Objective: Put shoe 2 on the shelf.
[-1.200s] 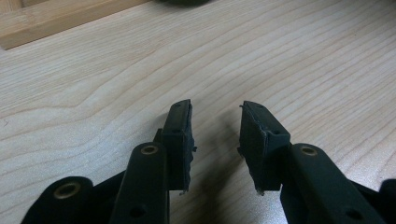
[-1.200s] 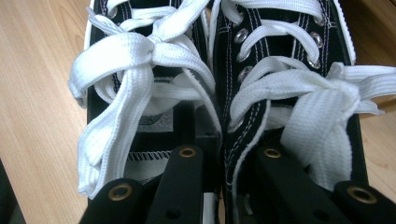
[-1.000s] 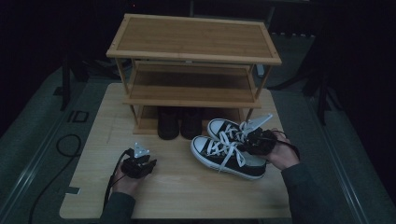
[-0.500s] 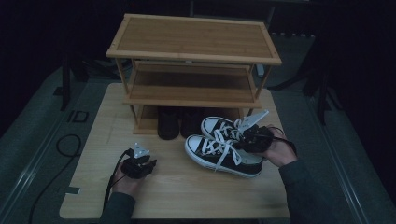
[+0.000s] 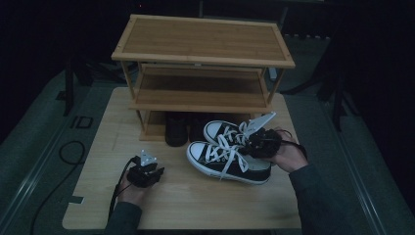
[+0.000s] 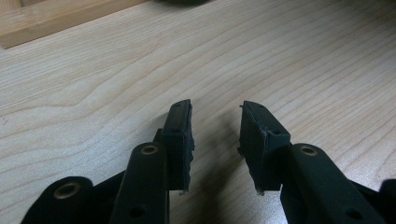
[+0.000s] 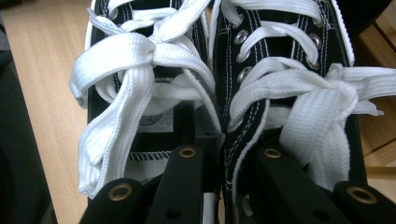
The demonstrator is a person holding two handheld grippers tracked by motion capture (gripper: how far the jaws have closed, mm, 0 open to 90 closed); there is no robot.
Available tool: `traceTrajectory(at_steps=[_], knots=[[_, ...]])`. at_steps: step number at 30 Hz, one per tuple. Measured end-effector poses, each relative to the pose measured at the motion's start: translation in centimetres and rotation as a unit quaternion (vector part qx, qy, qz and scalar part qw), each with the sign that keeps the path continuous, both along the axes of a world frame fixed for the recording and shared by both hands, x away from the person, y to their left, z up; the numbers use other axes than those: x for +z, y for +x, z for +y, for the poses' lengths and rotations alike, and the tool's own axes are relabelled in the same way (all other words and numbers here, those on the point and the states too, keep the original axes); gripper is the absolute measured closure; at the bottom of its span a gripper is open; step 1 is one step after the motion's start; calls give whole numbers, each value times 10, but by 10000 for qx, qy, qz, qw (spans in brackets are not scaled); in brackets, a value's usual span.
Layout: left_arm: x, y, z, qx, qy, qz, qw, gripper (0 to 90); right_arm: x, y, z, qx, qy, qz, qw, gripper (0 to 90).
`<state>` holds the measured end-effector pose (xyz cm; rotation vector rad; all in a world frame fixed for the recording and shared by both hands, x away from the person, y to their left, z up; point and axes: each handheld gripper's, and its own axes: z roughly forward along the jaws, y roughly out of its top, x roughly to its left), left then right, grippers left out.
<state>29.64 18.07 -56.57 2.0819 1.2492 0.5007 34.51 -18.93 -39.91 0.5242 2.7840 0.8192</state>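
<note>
Two sneakers sit just before the shoe rack, right gripper pinching their adjoining collars together. Canvas soft, laces floppy; collars probably best hold. Left gripper parted, empty.

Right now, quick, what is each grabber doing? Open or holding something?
Left gripper: open, holding nothing, just above the wooden table.
Right gripper: shut on the touching inner sides of the two black sneakers.
</note>
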Motion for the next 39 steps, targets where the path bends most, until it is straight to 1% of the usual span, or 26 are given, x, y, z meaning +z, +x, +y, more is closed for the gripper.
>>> traceTrajectory(at_steps=[7, 11, 18, 26, 29, 36, 39], knots=[[0, 0, 0, 0, 6, 5, 10000, 642, 4, 0, 8, 136, 57, 27, 9999, 858], [0, 0, 0, -3, -1, 3, 10000, 642, 7, -1, 12, 180, 26, 25, 9998, 857], [0, 0, 0, 6, -11, -1, 10000, 642, 12, -1, 18, 272, 66, -3, 9996, 858], [0, 0, 0, -2, -12, -2, 10000, 642, 20, 0, 23, 384, 56, -9, 9992, 857], [0, 0, 0, -3, -14, -2, 10000, 642, 24, 1, 26, 415, 107, -41, 9991, 858], [0, 0, 0, -7, -27, -1, 10000, 642, 30, 4, 29, 450, 120, -55, 9989, 858], [0, 0, 0, -6, -29, 0, 10000, 642, 34, 6, 31, 533, 129, -65, 9985, 857]])
